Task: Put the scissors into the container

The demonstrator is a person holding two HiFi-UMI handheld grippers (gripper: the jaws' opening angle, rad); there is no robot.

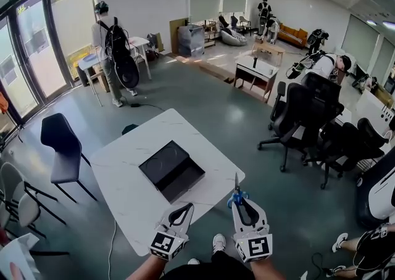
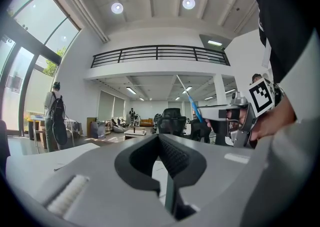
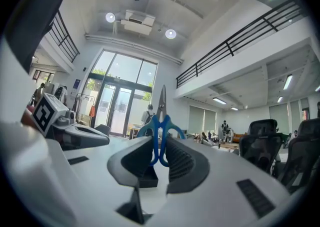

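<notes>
- The right claw [image 1: 238, 205] grips the blue-handled steel scissors [image 1: 236, 195] by their handles, blades pointing away from the person;
- the left claw [image 1: 180, 209] is closed and empty, beside it;
- the black rectangular container [image 1: 162, 163] lies open on the white table [image 1: 133, 201], apart from both.

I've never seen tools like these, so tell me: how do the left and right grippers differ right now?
The right gripper is clamped on blue-handled scissors, their blades sticking out past its tips; the left gripper holds nothing. The right gripper's fingers stand slightly apart around the handles; the left gripper's fingers meet. Both share the same white build and are held side by side.
</notes>
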